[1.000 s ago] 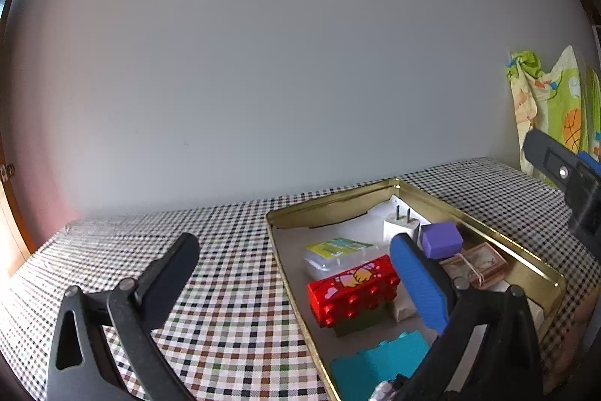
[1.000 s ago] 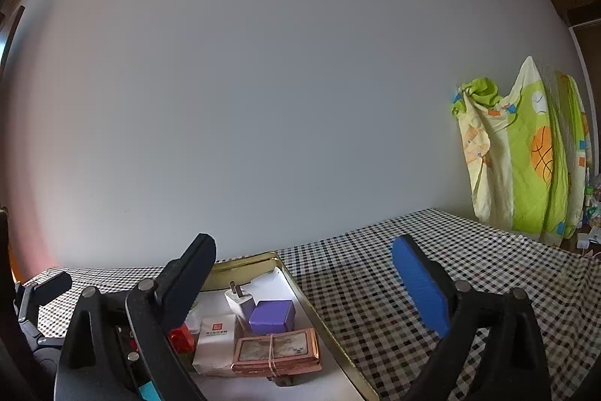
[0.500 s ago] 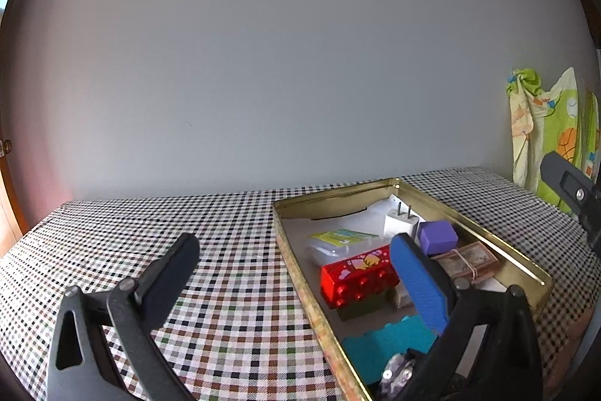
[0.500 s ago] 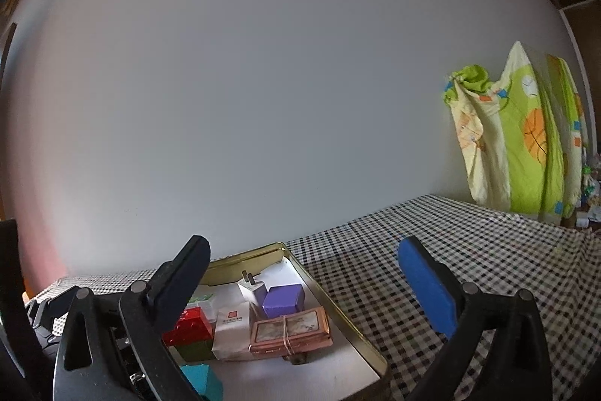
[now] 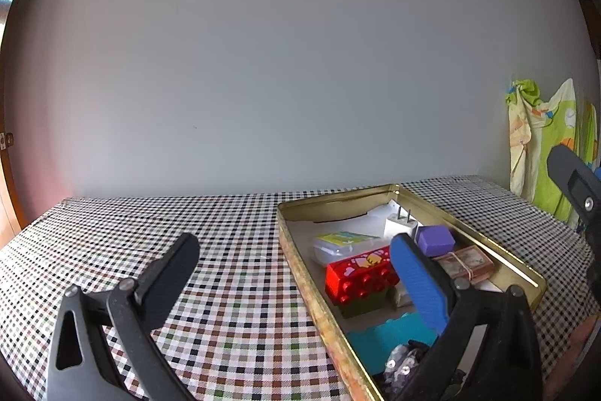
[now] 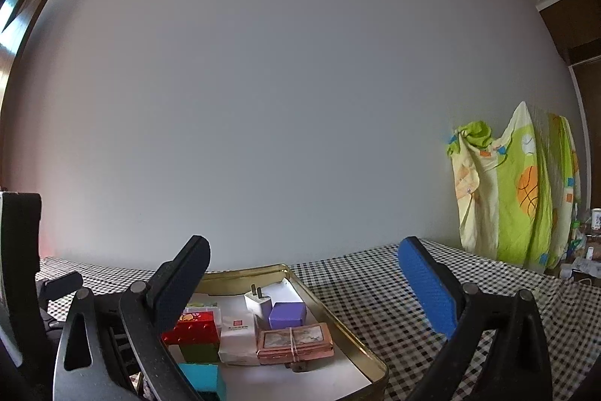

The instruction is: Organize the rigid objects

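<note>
A gold tin tray [image 5: 469,230] [image 6: 349,333] sits on the checkered table. It holds a red brick [image 5: 360,279] [image 6: 193,327] on a green block, a purple cube [image 5: 435,239] [image 6: 287,314], a white plug charger [image 5: 400,222] [image 6: 259,301], a banded pink card pack [image 5: 465,262] [image 6: 295,346], a clear case [image 5: 342,243], a white box [image 6: 238,339] and a teal block [image 5: 387,335] [image 6: 204,378]. My left gripper [image 5: 295,273] is open and empty, over the tray's left rim. My right gripper [image 6: 304,279] is open and empty, above the tray's far right side.
The checkered tablecloth [image 5: 188,243] [image 6: 394,292] runs back to a plain wall. A green and yellow cloth [image 6: 518,190] hangs at the right, with small items on a surface beside it [image 6: 586,258]. Dark crumpled material [image 5: 405,363] lies at the tray's near end.
Both cameras have pulled back and levelled. The tray's contents look unmoved. Both grippers stay open and empty.
</note>
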Demonstrator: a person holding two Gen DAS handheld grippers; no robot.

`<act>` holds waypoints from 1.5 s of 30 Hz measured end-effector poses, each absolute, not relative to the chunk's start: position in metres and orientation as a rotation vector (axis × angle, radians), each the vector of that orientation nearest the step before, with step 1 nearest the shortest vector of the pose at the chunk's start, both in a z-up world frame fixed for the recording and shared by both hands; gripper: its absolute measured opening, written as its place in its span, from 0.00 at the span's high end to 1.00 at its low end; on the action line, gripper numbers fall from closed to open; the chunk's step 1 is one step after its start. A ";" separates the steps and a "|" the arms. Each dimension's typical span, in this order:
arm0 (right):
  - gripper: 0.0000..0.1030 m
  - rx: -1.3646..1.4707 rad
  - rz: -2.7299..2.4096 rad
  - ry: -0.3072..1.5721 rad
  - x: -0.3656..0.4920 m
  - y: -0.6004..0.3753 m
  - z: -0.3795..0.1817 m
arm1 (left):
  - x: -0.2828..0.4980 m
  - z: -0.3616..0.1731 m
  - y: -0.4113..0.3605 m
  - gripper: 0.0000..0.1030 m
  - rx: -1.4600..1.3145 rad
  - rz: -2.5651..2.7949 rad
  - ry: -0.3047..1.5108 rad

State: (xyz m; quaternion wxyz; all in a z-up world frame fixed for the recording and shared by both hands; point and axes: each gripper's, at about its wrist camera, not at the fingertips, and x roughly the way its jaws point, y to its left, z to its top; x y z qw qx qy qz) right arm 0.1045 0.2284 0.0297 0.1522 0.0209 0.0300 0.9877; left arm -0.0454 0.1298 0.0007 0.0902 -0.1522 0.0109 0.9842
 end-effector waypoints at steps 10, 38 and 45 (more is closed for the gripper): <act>0.01 0.036 2.822 0.110 0.102 0.230 0.029 | -0.044 0.000 0.132 0.00 -0.444 2.938 0.026; 0.01 0.053 2.837 0.092 0.100 0.230 0.026 | -0.045 -0.001 0.129 0.00 -0.457 2.954 0.021; 0.01 0.054 2.845 0.092 0.099 0.233 0.026 | -0.046 -0.001 0.129 0.00 -0.462 2.958 0.035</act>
